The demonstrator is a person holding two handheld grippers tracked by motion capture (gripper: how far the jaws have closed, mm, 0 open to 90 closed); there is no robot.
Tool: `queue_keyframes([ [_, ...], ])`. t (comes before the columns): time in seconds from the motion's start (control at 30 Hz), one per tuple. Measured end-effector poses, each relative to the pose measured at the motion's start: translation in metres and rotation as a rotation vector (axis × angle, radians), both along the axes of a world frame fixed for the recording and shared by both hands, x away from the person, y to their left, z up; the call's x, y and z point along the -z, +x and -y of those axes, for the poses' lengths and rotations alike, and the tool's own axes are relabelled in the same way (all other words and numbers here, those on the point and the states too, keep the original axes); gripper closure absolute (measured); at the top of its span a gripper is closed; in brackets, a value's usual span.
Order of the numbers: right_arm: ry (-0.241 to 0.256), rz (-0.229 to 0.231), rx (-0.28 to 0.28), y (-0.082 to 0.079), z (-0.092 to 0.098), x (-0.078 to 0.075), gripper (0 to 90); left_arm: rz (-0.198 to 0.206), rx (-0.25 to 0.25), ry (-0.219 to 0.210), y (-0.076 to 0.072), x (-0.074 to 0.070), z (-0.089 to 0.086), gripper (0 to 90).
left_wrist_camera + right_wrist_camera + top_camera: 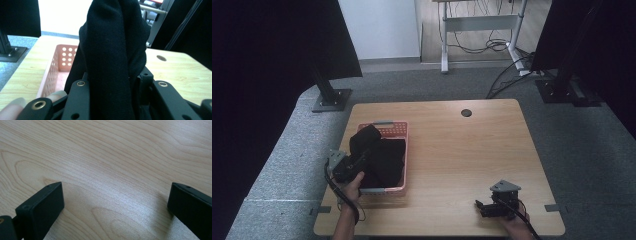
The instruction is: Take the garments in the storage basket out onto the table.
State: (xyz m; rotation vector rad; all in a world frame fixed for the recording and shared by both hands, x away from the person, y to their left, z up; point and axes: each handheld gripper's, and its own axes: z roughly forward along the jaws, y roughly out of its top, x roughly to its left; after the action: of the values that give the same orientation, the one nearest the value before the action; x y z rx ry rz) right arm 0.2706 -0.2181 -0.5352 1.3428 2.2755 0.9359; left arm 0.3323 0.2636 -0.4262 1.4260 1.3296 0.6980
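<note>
A pink perforated basket (395,128) sits on the left part of the wooden table (462,150). Black cloth (382,155) fills most of it, and one fold is lifted above the basket's near left side. My left gripper (357,162) is shut on that raised fold of black cloth (112,55), which stands up between the jaws and hides much of the basket (60,62) behind it. My right gripper (484,207) rests low near the table's front right edge, open, with bare wood (112,182) between its two jaws.
A round cable hole (466,112) lies near the table's far edge. Grey carpet surrounds the table. Black stand bases (332,100) and a dark panel rise at the back left, and another stand with cables (562,90) at the back right.
</note>
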Motion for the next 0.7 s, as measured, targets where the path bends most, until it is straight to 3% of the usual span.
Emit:
queue_keyframes([
  [0.3, 0.000, 0.000, -0.003, 0.000, 0.000, 0.000, 0.2, 0.029, 0.003, -0.021, -0.006, -0.008, -0.001, 65.0],
  [0.7, 0.000, 0.000, -0.009, 0.000, 0.000, 0.000, 0.2, 0.101, 0.022, -0.037, -0.019, -0.027, 0.002, 65.1],
])
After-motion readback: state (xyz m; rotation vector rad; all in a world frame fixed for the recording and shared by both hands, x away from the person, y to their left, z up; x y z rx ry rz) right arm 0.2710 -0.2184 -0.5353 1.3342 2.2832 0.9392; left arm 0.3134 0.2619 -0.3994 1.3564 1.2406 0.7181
